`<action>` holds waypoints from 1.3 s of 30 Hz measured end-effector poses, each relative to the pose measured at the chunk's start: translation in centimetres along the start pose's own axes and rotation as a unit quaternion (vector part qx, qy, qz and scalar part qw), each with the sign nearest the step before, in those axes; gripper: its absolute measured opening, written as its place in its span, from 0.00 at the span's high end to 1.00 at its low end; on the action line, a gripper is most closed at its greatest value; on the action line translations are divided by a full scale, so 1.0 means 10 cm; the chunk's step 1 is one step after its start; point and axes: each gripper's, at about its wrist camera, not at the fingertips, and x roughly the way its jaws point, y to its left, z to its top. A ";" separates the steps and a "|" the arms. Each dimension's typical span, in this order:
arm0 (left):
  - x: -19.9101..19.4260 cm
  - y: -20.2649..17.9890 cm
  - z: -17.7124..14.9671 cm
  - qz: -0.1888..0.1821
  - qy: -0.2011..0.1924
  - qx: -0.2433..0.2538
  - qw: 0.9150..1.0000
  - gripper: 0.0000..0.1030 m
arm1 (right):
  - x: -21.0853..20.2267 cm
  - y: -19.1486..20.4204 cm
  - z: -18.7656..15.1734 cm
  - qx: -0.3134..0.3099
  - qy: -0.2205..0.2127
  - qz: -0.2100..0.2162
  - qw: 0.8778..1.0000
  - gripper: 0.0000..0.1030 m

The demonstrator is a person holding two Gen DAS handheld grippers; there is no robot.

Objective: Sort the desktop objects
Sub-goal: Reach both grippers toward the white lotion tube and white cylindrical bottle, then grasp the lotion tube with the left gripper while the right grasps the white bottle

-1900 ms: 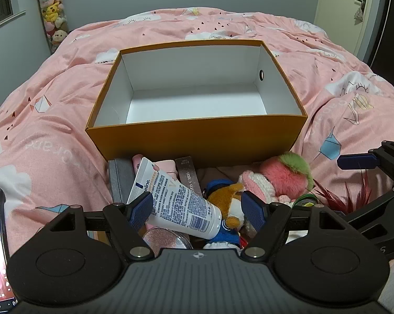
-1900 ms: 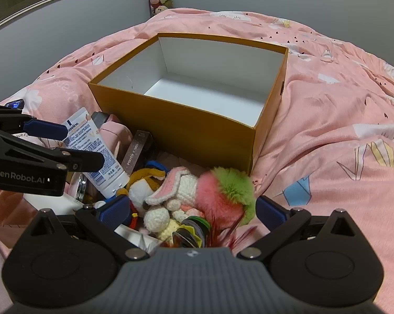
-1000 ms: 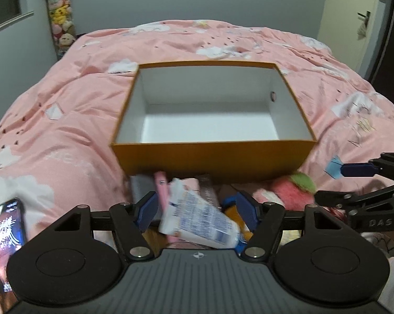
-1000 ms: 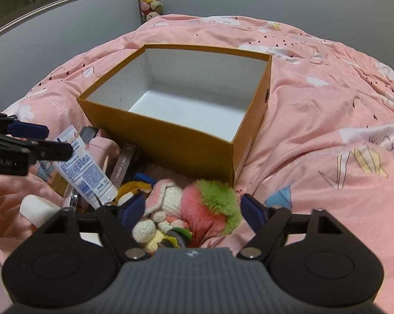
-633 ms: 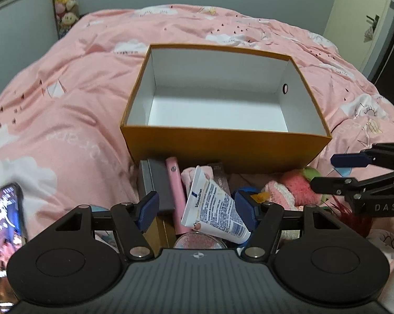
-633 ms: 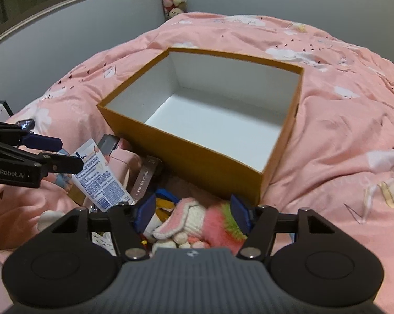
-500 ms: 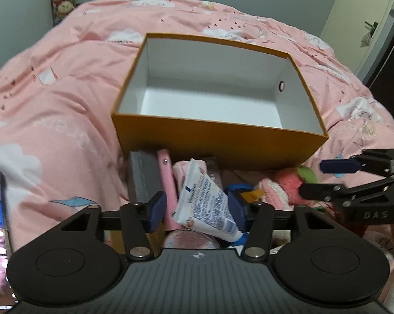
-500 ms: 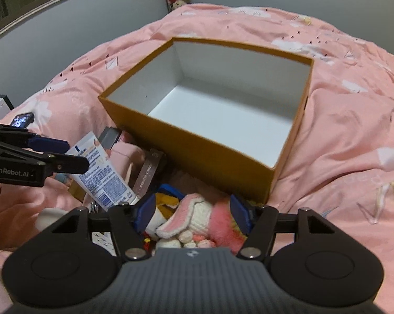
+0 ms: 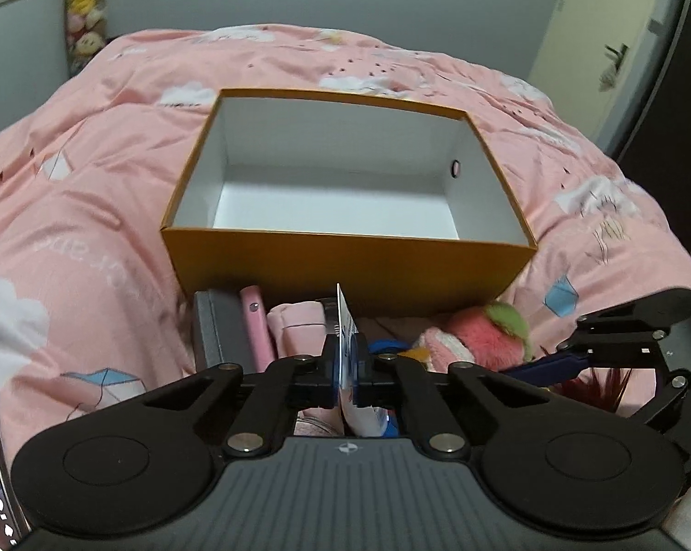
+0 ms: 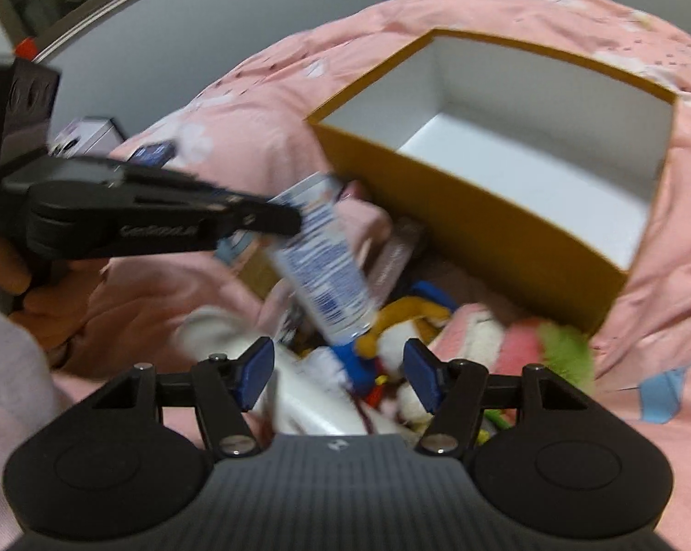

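Nearest the left wrist camera, the left gripper (image 9: 345, 379) is pinched tight on the flat crimped end of a white cream tube (image 10: 320, 266) with blue print, which hangs cap-down just above the pile. The right gripper (image 10: 336, 374) hovers over the same heap with its jaws apart and nothing between them; a yellow plush toy (image 10: 410, 317) and a pink-and-green plush (image 9: 488, 337) lie below. Beyond the pile stands the orange cardboard box (image 9: 345, 266), open, white inside and empty, on the pink duvet (image 9: 93, 211). The step in hand looks like the first pick. Next, the tube needs lifting over the box's near wall before release.
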 end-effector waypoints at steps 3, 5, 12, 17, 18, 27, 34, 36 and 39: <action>0.02 -0.01 0.00 0.003 0.003 0.005 1.000 0.95 | 0.10 0.04 0.02 -0.023 0.049 0.027 0.998 0.38; 0.02 -0.01 0.01 0.005 0.006 0.006 1.000 0.95 | 0.16 0.09 0.03 -0.045 0.070 0.033 0.996 0.38; 0.03 -0.05 0.00 0.011 0.008 0.018 1.000 0.95 | 0.38 0.20 0.04 -0.103 0.113 0.011 0.988 0.38; 0.07 -0.05 0.01 0.013 0.010 0.014 1.000 0.95 | 0.48 0.24 0.06 -0.123 0.120 0.017 0.985 0.46; 0.08 -0.05 0.01 0.012 0.011 0.013 1.000 0.94 | 0.49 0.24 0.06 -0.125 0.119 0.017 0.985 0.48; 0.13 0.06 0.01 -0.007 0.004 -0.021 1.000 0.94 | 0.30 0.13 0.06 -0.132 0.095 -0.008 0.987 0.62; -0.11 0.04 0.10 -0.018 -0.052 -0.027 0.998 0.96 | 0.08 0.07 0.09 -0.109 0.066 -0.010 0.992 0.64; -0.20 0.04 0.18 -0.010 -0.072 -0.030 0.997 0.96 | 0.02 0.05 0.10 -0.105 0.058 -0.015 0.993 0.65; -0.33 0.07 0.33 -0.003 -0.100 -0.033 0.994 0.96 | -0.05 0.03 0.16 -0.098 0.042 -0.026 0.994 0.68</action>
